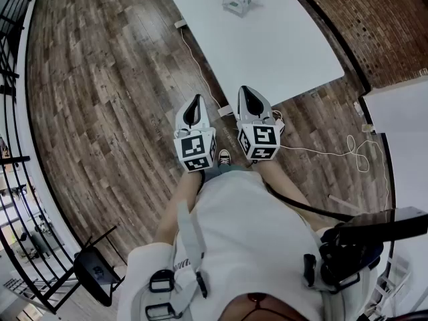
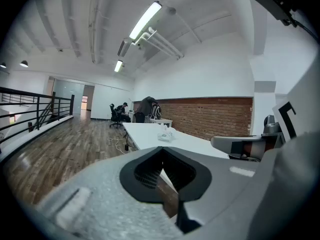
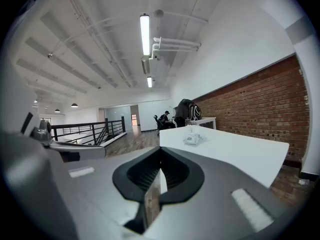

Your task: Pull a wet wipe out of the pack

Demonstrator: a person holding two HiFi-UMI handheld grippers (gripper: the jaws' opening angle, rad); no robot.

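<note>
Wipe pack (image 1: 239, 0) on table (image 1: 294, 52), well past L tongs (image 1: 196, 100), R tongs (image 1: 246, 92).

Place: loft-style open office.
Ahead of your right gripper (image 3: 159, 154): long white table (image 3: 235, 151), seated person (image 3: 164, 118) at far desks.
Right of it: brick wall (image 3: 265, 109).
Left of your left gripper (image 2: 162, 154): black railing (image 2: 30, 109), wood-plank floor (image 2: 60, 149).
Overhead: strip lights (image 3: 145, 31).

light: bright, even, from ceiling tubes (image 3: 145, 34) | edges: fisheye bend, dark corners | foreground: blurred
</note>
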